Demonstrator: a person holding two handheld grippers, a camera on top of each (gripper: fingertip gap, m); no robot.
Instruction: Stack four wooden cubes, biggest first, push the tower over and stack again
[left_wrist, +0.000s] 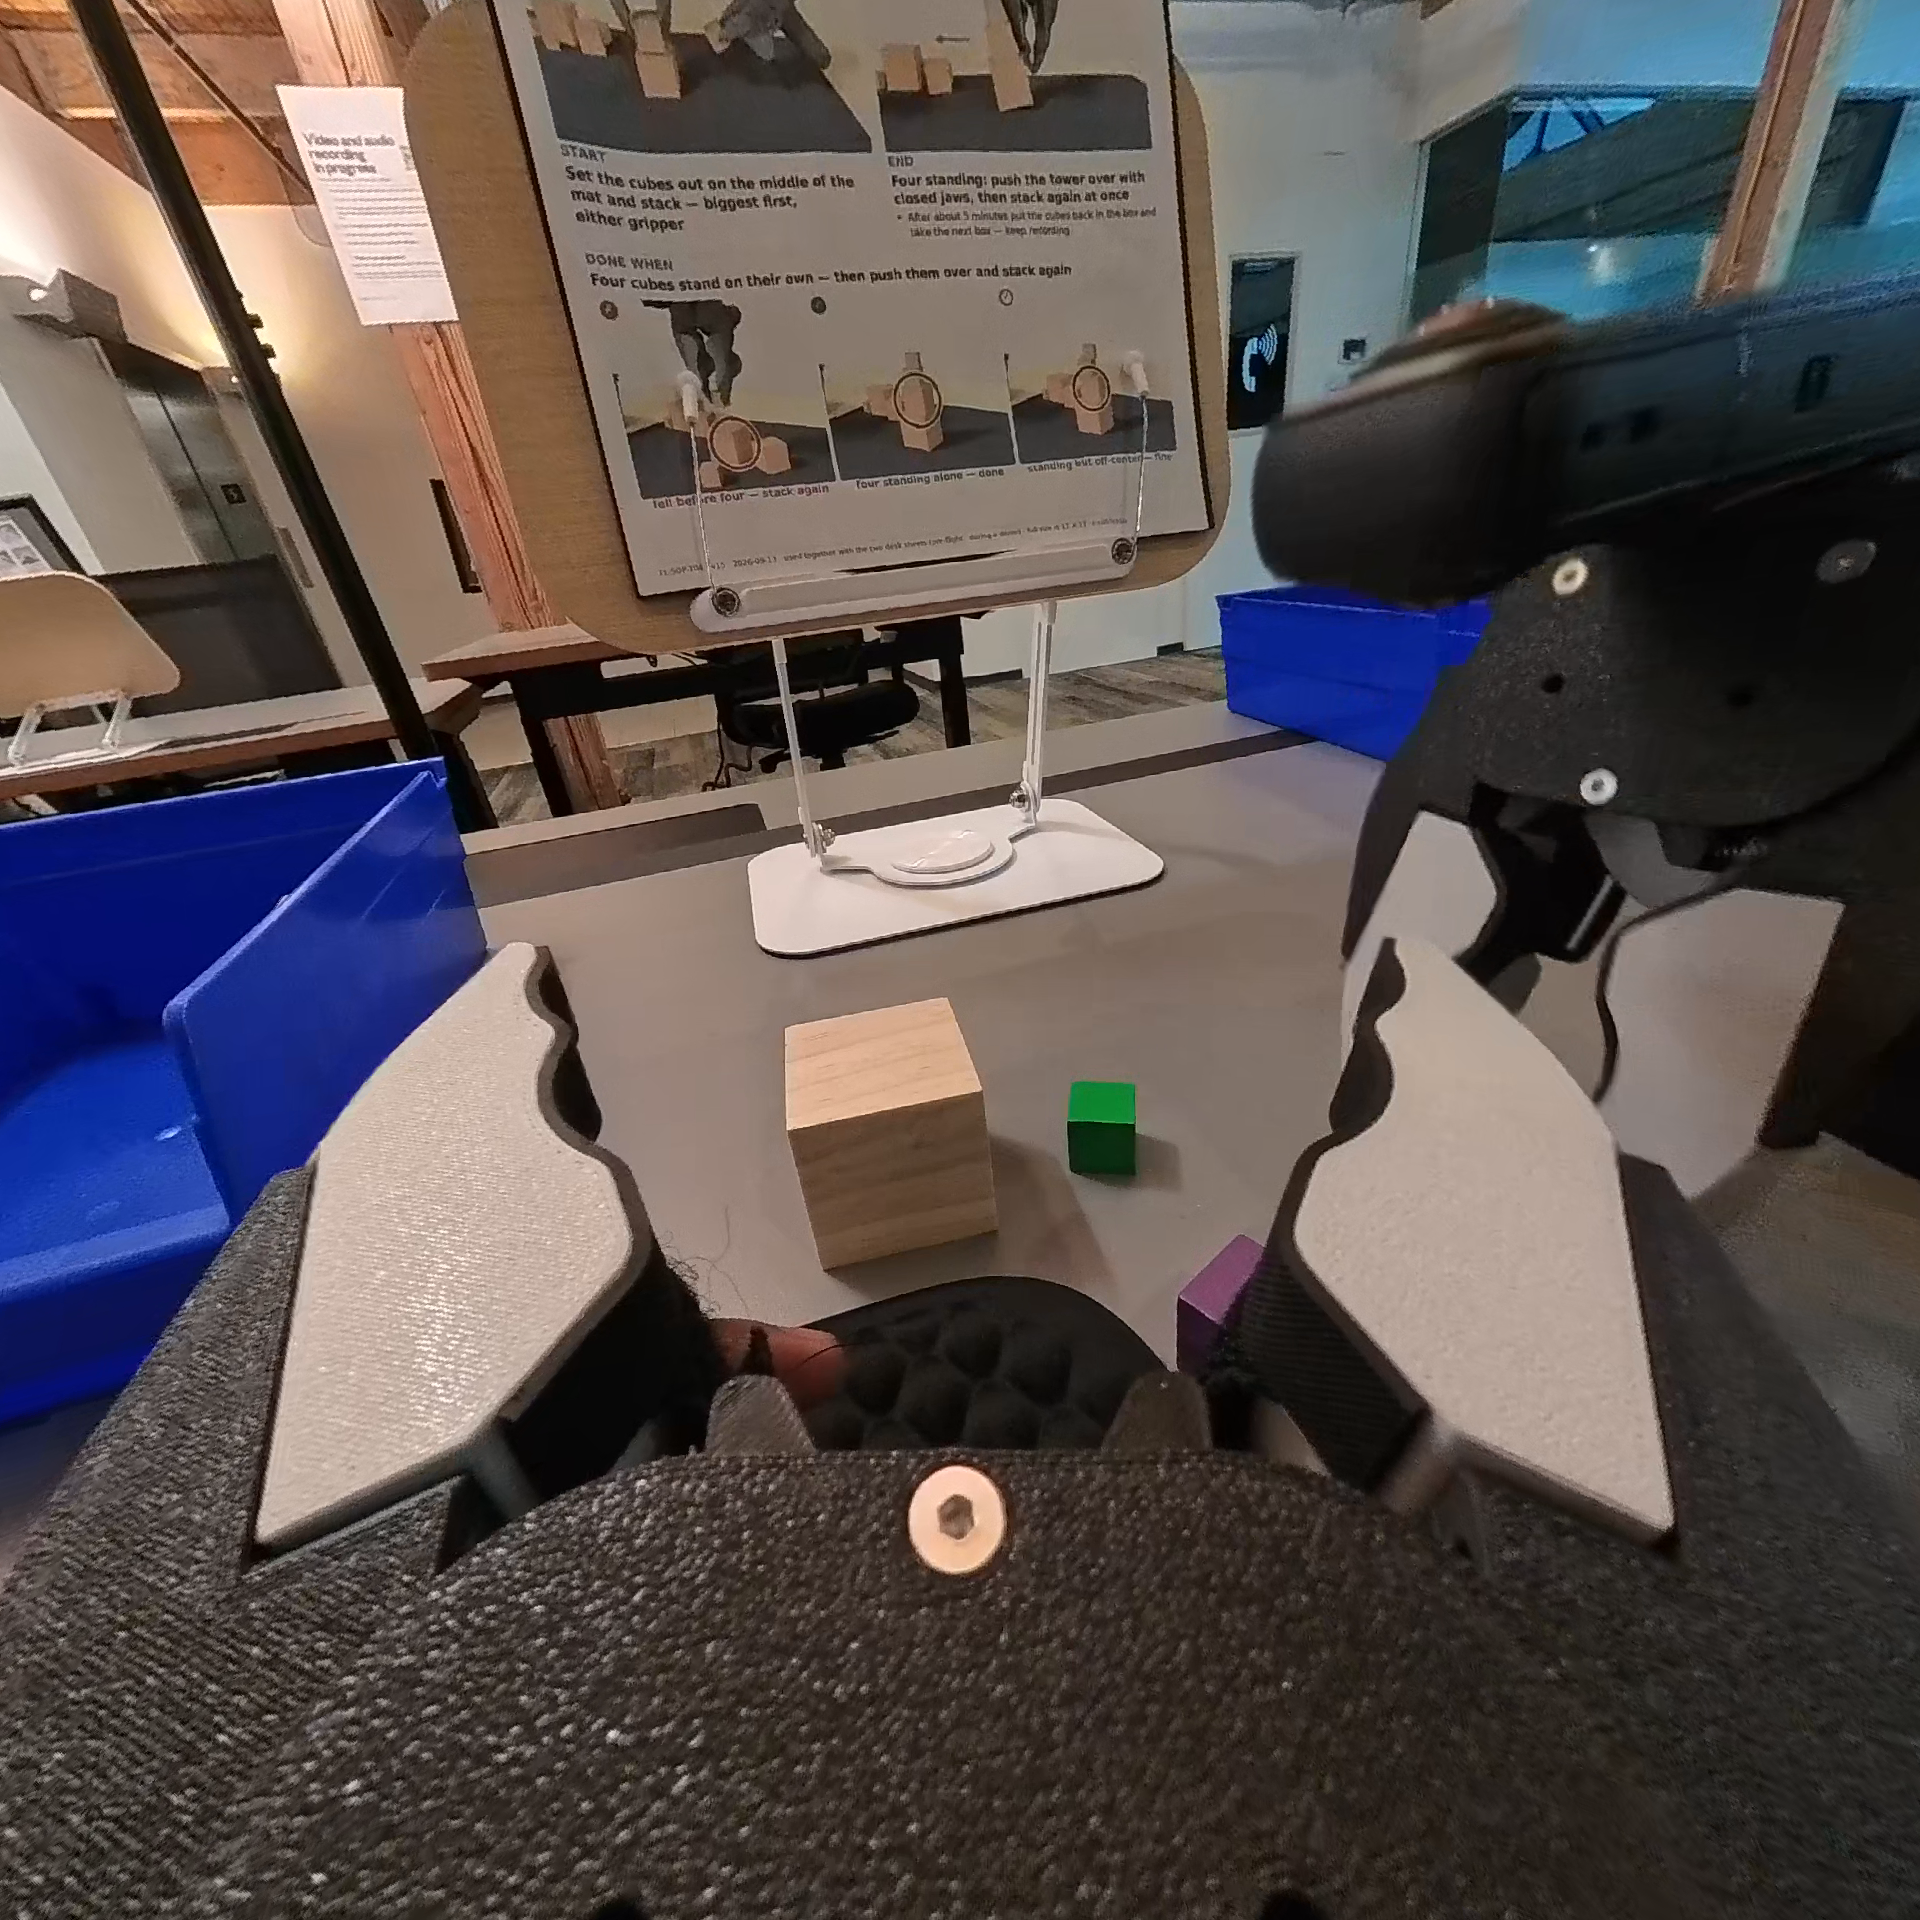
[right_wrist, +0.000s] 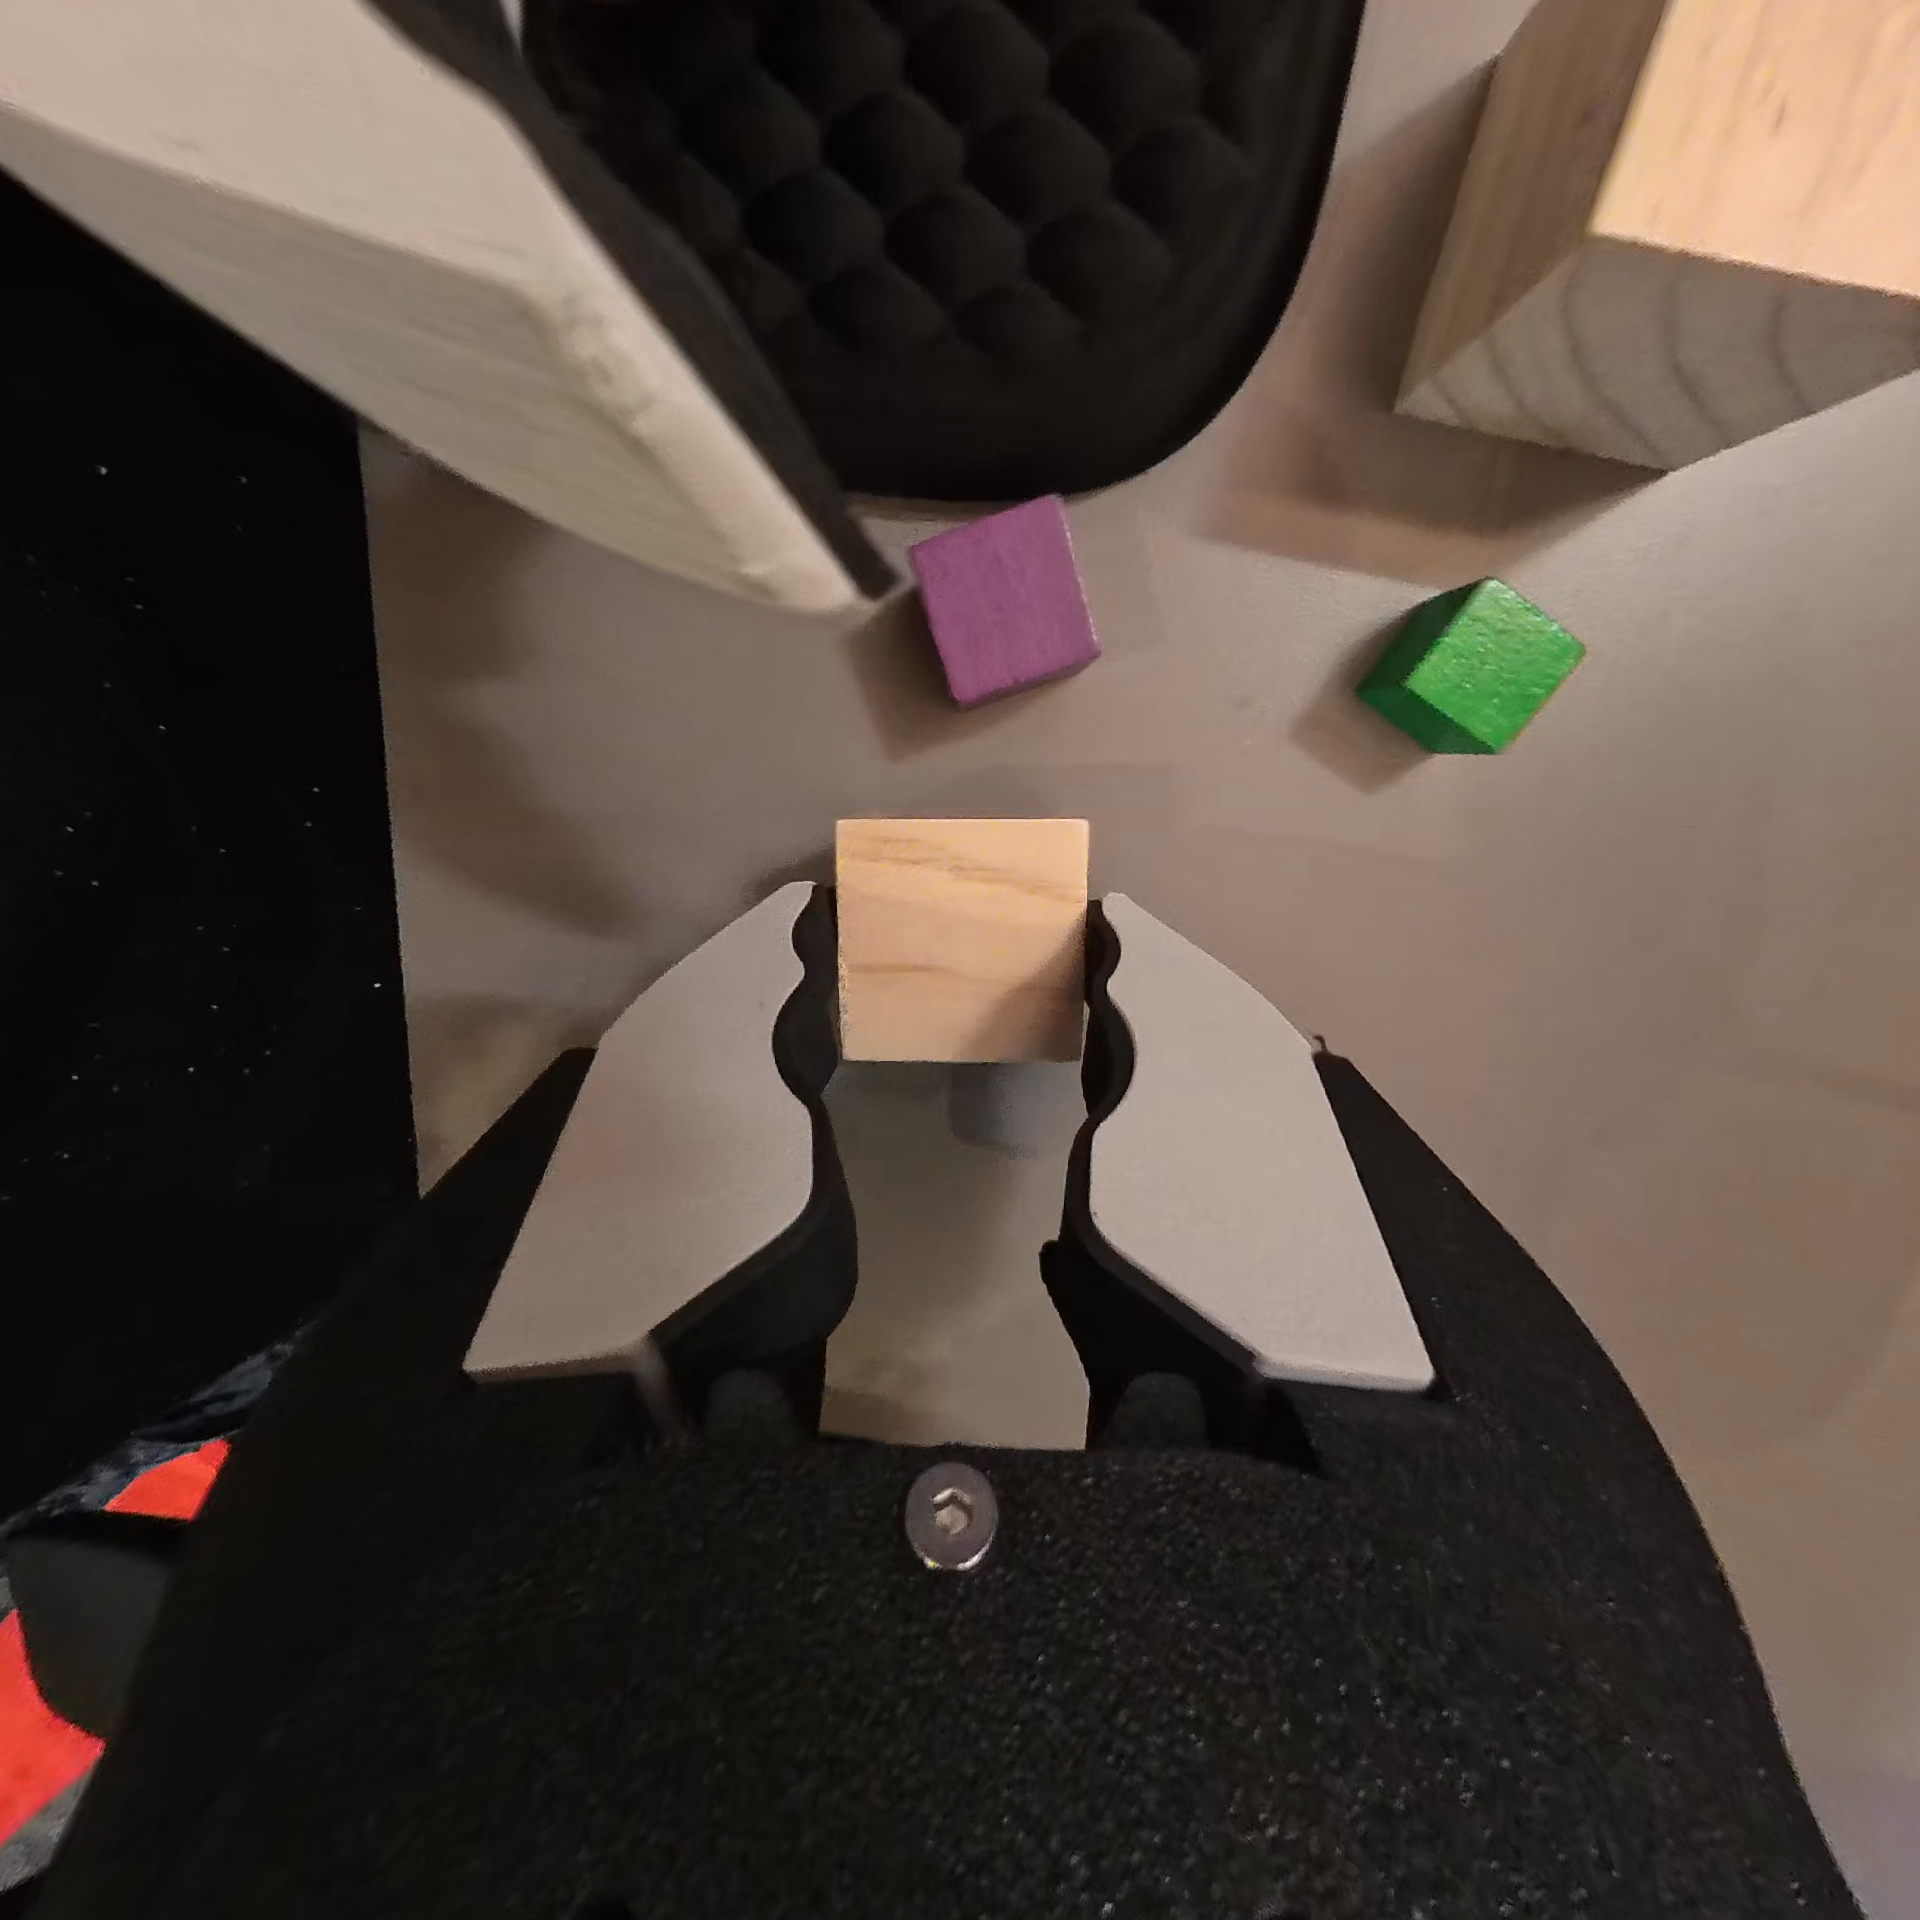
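My left gripper spread wide, level over table, nothing between fingers. My right gripper pointing straight down, pads clamped on small wood cube. From left cam, right one sits at 2 o'clock.

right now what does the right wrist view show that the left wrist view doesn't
Only the right wrist view shows the right gripper closed on a small wooden cube, both pads pressed to its sides. Only the left wrist view shows the instruction board on a white stand, the blue bins and the left gripper wide open with nothing between its fingers. Both share the large wooden cube, green cube, purple cube and grey table.
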